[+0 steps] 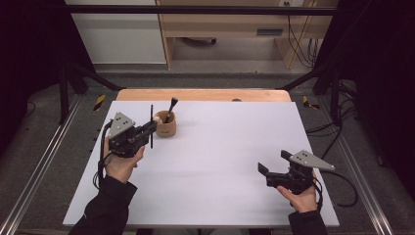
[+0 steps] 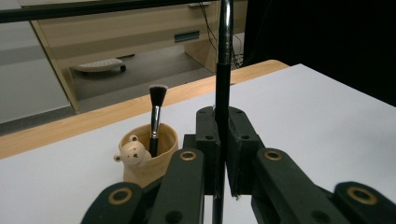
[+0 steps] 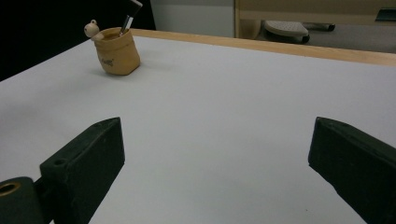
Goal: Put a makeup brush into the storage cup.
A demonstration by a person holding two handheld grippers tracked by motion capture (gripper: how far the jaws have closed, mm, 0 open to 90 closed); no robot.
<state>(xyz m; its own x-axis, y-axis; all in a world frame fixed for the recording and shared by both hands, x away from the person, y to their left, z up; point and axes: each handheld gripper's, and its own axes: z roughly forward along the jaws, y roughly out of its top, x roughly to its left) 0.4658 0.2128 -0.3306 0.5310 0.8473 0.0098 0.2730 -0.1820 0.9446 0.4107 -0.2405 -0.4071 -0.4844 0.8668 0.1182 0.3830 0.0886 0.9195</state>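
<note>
The left gripper [image 1: 152, 126] is clamped on a thin black brush handle [image 2: 223, 93], held upright just beside a tan bear-faced holder [image 1: 165, 124], probably so it can drop in next to the brush [image 2: 157, 109] already standing there. The right gripper [image 1: 271, 164], jaws apart and empty, waits well away over the white table [image 1: 220, 147].

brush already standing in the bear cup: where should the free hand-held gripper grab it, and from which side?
Grip the makeup brush on the silver and black handle just below the bristle head, above the bear cup rim. Come from above with the jaws straddling the handle: it stands near upright, leaning slightly, with the lower part buried in the cup. The right hand-held gripper is open and probably best placed; the left hand-held gripper is shut on a thin black rod.
</note>
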